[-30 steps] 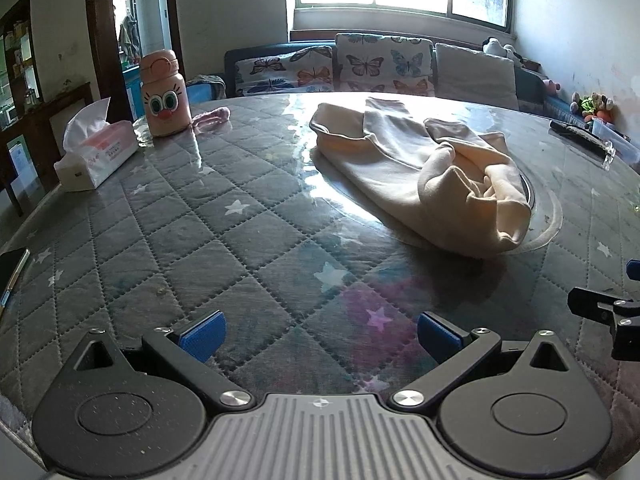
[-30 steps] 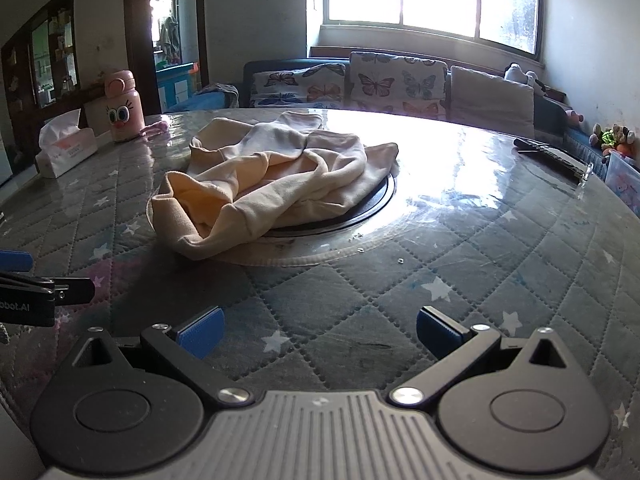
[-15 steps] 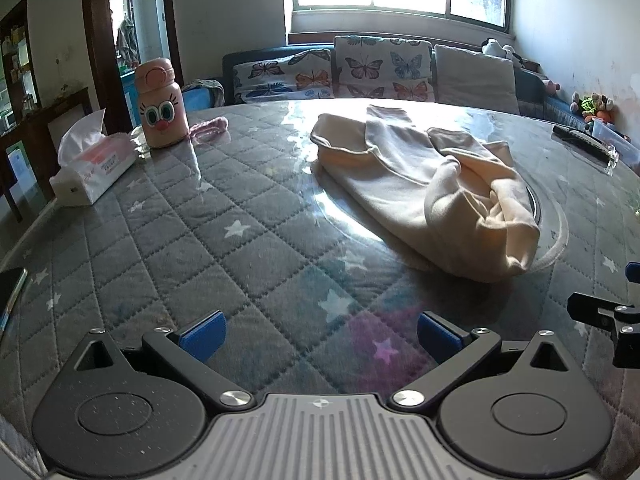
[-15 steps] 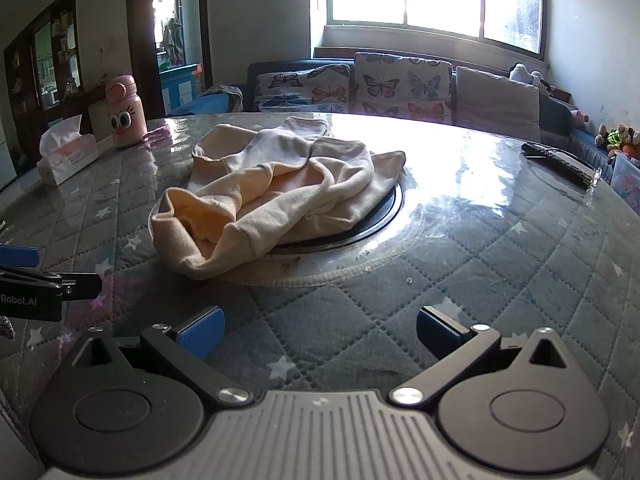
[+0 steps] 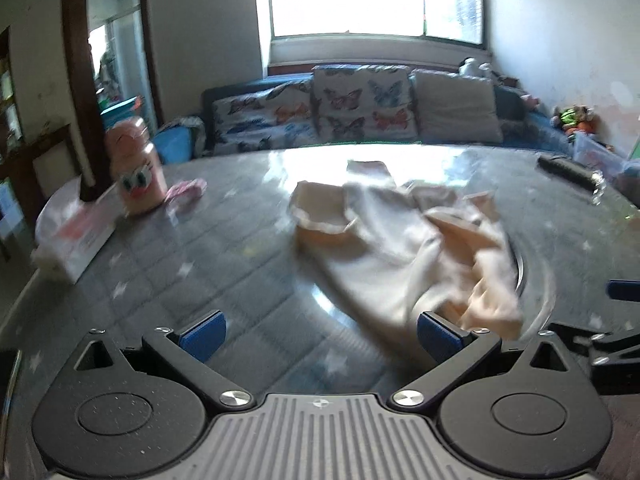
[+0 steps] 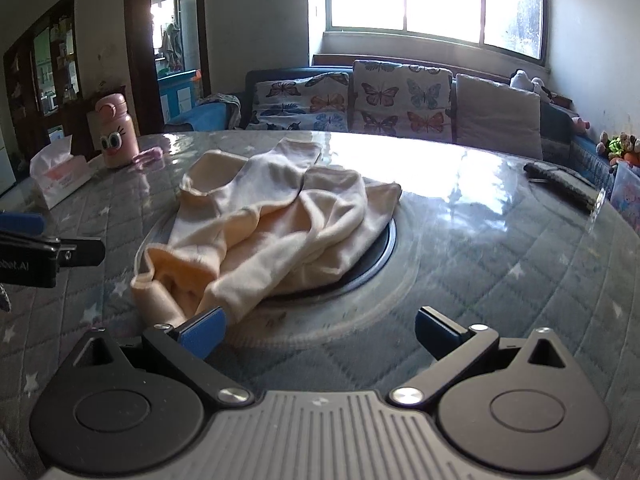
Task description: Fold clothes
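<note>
Cream knit, soft and limp, the garment (image 6: 276, 236) lies crumpled at the frame's centre on the table (image 6: 500, 264), over a dark round inset. Both the left gripper (image 5: 320, 330) and right gripper (image 6: 320, 328) have jaws apart, holding nothing. The risk, as I judge it: pinching a bunched fold (several layers overlap) would lift a wad instead of a single edge. Glossy film covers the quilted top, so the cloth may slide. A bottle (image 6: 114, 132) and tissue box (image 6: 60, 174) stand upper left.
</note>
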{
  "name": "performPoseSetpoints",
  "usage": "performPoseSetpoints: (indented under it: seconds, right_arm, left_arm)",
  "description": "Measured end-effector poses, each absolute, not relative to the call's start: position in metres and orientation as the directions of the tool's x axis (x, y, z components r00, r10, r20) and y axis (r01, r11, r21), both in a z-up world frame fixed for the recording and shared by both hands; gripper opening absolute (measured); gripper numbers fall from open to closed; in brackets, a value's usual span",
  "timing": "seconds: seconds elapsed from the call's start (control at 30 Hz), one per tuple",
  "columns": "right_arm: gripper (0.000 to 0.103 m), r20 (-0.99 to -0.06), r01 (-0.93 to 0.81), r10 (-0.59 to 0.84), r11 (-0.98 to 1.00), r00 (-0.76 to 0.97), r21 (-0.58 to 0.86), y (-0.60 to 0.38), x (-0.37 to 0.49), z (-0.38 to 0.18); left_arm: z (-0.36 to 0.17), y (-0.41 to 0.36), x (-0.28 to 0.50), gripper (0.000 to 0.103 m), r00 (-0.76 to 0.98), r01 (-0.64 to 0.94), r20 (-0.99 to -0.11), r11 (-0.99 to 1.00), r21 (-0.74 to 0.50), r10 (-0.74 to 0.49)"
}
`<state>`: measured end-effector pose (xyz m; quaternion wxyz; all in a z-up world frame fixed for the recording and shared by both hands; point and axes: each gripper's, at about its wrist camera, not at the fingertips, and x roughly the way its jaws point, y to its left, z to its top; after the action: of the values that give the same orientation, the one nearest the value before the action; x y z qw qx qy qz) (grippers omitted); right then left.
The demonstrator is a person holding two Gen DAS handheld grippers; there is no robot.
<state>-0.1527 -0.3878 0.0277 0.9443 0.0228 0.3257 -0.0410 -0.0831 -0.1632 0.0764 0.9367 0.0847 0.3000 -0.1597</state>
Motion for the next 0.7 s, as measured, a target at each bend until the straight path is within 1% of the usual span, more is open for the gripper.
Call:
performPoseSetpoints:
  seconds: [0.13,0.23,0.3,0.33,0.4,0.53,0.57,0.63,0.7]
  right_arm:
    - [0.096,-0.619,0.107,-0.075,0.994,0.782,0.015,-0.400,-0.135,0.033]
    - [0.091,-0.630,0.120,-0.081,0.993,0.773,0.019,-0.412,-0.122,0.034]
    - [0.087,-0.636,0.126,-0.083,0.992,0.767,0.023,-0.420,-0.113,0.035]
    - [0.086,-0.639,0.129,-0.083,0.991,0.765,0.025,-0.424,-0.108,0.035]
    - [0.082,-0.644,0.134,-0.084,0.990,0.760,0.030,-0.432,-0.099,0.035]
    - [0.074,-0.662,0.136,-0.066,0.989,0.747,0.054,-0.446,-0.080,0.033]
    - [0.070,-0.665,0.131,-0.062,0.990,0.744,0.054,-0.446,-0.076,0.033]
    - [0.068,-0.671,0.116,-0.048,0.992,0.740,0.058,-0.446,-0.066,0.031]
    - [0.063,-0.677,0.097,-0.027,0.993,0.735,0.065,-0.444,-0.055,0.030]
  left_arm:
    - [0.086,-0.185,-0.071,0.101,0.772,0.411,-0.563,0.907,0.089,-0.295]
    - [0.087,-0.202,-0.057,0.095,0.756,0.464,-0.562,0.880,0.100,-0.335]
    - [0.084,-0.214,-0.047,0.091,0.735,0.505,-0.572,0.857,0.101,-0.366]
    - [0.083,-0.219,-0.043,0.090,0.722,0.526,-0.577,0.845,0.100,-0.381]
    - [0.077,-0.230,-0.033,0.083,0.701,0.553,-0.594,0.827,0.104,-0.394]
    - [0.061,-0.247,-0.013,0.080,0.655,0.597,-0.637,0.796,0.105,-0.407]
    - [0.057,-0.251,-0.010,0.077,0.646,0.609,-0.644,0.785,0.113,-0.409]
    - [0.047,-0.258,-0.003,0.070,0.634,0.619,-0.663,0.775,0.128,-0.397]
    - [0.040,-0.260,0.005,0.050,0.618,0.620,-0.684,0.775,0.121,-0.387]
